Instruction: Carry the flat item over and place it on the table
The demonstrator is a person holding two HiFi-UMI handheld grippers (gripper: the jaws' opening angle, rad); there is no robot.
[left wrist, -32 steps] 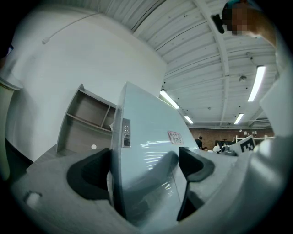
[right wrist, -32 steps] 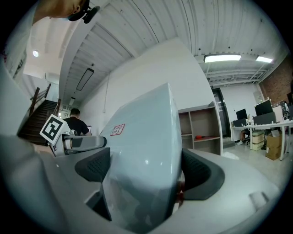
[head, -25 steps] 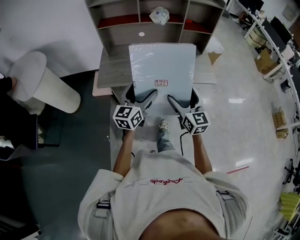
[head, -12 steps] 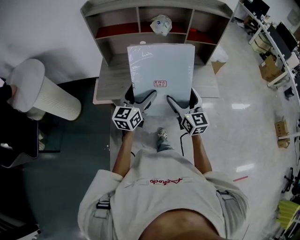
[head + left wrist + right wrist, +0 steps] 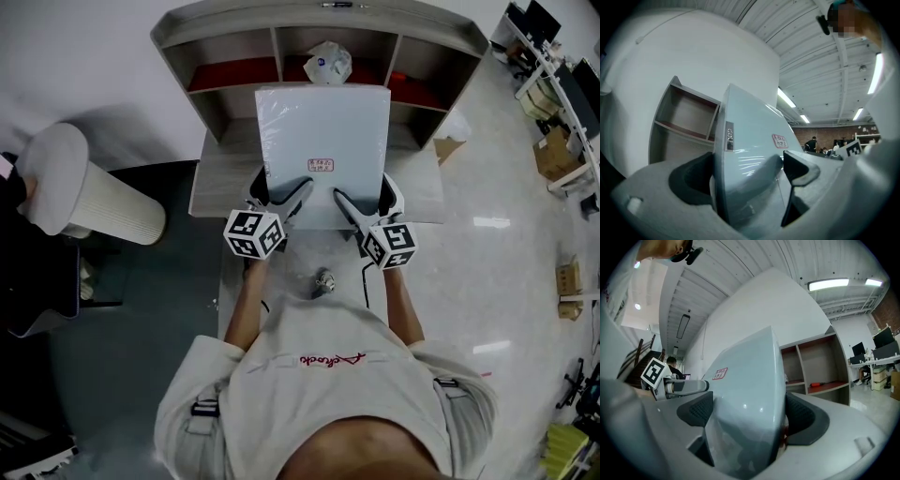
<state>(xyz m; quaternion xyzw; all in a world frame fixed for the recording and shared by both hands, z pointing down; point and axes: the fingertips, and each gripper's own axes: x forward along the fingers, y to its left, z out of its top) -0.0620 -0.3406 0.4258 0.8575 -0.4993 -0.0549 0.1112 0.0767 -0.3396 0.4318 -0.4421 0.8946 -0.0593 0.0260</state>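
Surface: a grey wood-grain table (image 5: 217, 178), set against a white wall and backed by a shelf unit (image 5: 234, 37) with open compartments lined in red. A white bag (image 5: 328, 64) is seen in the middle compartment.

Room: a glossy pale floor (image 5: 506, 272) to the right and a dark floor to the left, where a white ribbed cylinder (image 5: 94, 192) is lying. Cardboard boxes (image 5: 553, 150) are seen at the far right.

Task item: a flat item (image 5: 323, 122), pale blue-grey, film-wrapped, marked with a small red label (image 5: 321, 166). It is held over the table in front of the shelves. Contact with the table cannot be told.

Tools: the left gripper (image 5: 281, 192) and the right gripper (image 5: 366, 195) are each clamped on the item's near edge, side by side.

Shown only in the left gripper view: the item's thin side edge (image 5: 719, 154), ceiling strip lights (image 5: 786, 98), and a brick wall with distant people.

Shown only in the right gripper view: an orange object (image 5: 820, 385) on a shelf, and desks with monitors (image 5: 883, 341).
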